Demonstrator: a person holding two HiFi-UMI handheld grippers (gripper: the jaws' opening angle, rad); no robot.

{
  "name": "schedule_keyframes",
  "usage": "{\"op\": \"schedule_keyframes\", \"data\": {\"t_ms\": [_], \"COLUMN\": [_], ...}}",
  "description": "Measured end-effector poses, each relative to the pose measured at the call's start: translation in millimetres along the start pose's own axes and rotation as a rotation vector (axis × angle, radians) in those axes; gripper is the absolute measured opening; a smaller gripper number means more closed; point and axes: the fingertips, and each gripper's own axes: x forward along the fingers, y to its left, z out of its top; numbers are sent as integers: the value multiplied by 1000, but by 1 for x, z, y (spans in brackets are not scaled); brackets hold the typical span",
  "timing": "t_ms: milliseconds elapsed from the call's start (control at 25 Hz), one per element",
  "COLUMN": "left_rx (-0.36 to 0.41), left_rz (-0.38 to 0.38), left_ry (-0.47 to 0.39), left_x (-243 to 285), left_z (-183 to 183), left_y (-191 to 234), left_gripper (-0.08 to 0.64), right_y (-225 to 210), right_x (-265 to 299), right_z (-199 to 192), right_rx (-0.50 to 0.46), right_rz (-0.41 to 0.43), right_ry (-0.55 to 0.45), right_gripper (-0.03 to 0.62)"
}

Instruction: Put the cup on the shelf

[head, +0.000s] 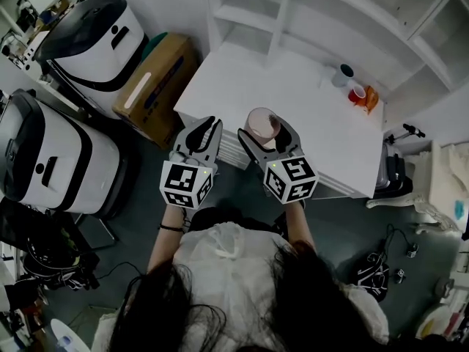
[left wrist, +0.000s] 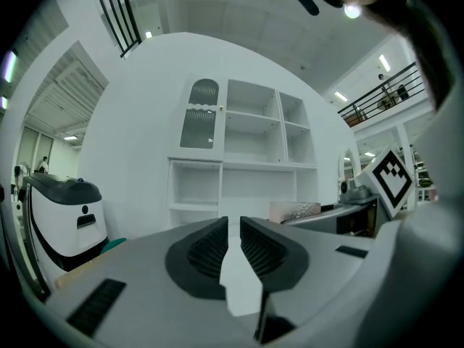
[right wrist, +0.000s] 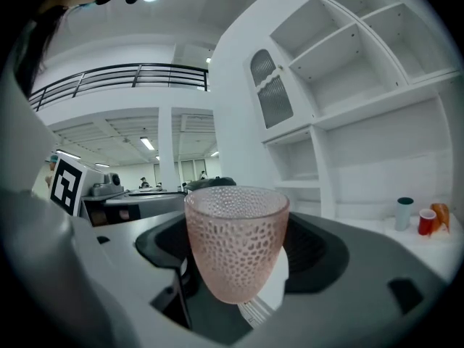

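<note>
A pink dimpled glass cup (head: pixel 262 125) (right wrist: pixel 235 238) stands upright between the jaws of my right gripper (head: pixel 265 131) (right wrist: pixel 239 256), which is shut on it, over the near edge of the white table (head: pixel 293 97). To the left of it my left gripper (head: pixel 207 126) (left wrist: pixel 232 229) is shut with nothing between its pads, just off the table's near corner. The white open shelf (head: pixel 293 9) (left wrist: pixel 254 158) (right wrist: pixel 348 100) rises behind the table, and the compartments that show hold nothing.
A dark teal cup (head: pixel 343 74) (right wrist: pixel 403 213), a red cup (head: pixel 357 94) (right wrist: pixel 427 221) and an orange packet (head: pixel 371 98) stand at the table's far right. Two white machines (head: pixel 95 42) (head: pixel 44 152) and a cardboard box (head: pixel 157 86) crowd the floor to the left.
</note>
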Motion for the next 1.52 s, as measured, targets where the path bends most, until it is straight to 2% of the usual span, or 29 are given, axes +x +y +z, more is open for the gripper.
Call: {"op": "schedule_keyframes", "data": {"t_ms": [360, 640, 840, 1520], "left_rx": [5, 8, 36, 36], "left_rz": [15, -28, -66, -180], "left_ry": [30, 34, 31, 27], "left_x": [16, 47, 82, 177], "left_z": [-7, -12, -6, 14], "left_y": [13, 38, 65, 182], "left_gripper": [61, 61, 61, 61], "right_y": [-15, -34, -56, -119], "right_x": [28, 69, 114, 292], "right_z": [7, 26, 41, 122], "right_rx": [6, -48, -74, -203], "right_rz": [16, -16, -52, -153], "right_ry": [-5, -22, -27, -89], "right_gripper": [351, 351, 351, 351]}}
